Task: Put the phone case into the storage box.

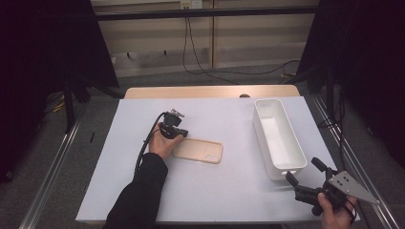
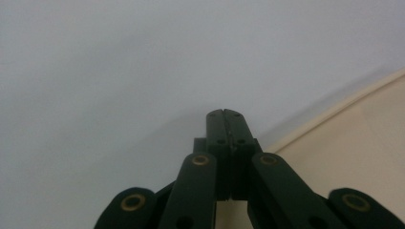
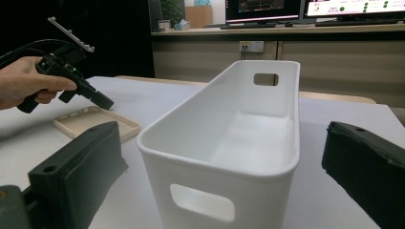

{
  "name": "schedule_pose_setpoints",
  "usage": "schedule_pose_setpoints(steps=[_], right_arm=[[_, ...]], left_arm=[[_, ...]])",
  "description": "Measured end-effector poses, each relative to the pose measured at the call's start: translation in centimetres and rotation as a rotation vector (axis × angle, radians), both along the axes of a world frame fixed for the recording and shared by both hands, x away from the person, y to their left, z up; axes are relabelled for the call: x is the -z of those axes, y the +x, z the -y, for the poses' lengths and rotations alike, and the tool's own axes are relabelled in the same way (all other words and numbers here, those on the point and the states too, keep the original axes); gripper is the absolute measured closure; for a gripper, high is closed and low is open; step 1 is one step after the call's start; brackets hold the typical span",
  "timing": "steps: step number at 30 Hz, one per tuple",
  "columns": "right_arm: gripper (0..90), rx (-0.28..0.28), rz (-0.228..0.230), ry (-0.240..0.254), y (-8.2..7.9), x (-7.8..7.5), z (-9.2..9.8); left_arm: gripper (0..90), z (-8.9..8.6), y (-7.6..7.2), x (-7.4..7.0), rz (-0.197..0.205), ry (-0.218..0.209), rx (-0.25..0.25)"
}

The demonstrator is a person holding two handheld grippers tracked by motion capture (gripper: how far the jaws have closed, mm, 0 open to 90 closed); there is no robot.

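A beige phone case [image 1: 199, 150] lies flat near the middle of the white table top [image 1: 224, 186]. My left gripper [image 1: 180, 137] points down at the case's left end. In the left gripper view its jaws [image 2: 224, 113] are pressed together with nothing between them, tips on the table just beside the case's rim [image 2: 353, 143]. A long white bin [image 1: 278, 138] stands at the right, empty. My right gripper [image 1: 302, 171] is held low at the bin's near end, open; its two fingers [image 3: 79, 162] flank the bin [image 3: 229, 138] without touching it.
The right gripper view also shows the left gripper [image 3: 102, 101] and the case [image 3: 95, 121] beyond the bin. The table's wooden far edge [image 1: 210, 91] lies behind the white sheet. Dark stands and cables surround the table.
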State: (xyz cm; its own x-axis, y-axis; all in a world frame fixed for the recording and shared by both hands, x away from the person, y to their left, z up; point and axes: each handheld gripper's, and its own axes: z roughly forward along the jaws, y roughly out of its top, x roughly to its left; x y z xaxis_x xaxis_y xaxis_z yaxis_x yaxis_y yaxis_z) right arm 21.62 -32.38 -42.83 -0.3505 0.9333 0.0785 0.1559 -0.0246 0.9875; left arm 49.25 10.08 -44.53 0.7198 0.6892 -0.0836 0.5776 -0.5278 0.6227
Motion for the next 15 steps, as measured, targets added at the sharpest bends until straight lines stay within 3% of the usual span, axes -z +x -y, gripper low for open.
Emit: schedule_pose_setpoints(steps=[15], right_arm=[[0.0,-0.003,-0.001,-0.002,0.0,0.0,0.0]], left_arm=[[90.0,-0.3,-1.6,0.1,0.018,-0.009,0.036]])
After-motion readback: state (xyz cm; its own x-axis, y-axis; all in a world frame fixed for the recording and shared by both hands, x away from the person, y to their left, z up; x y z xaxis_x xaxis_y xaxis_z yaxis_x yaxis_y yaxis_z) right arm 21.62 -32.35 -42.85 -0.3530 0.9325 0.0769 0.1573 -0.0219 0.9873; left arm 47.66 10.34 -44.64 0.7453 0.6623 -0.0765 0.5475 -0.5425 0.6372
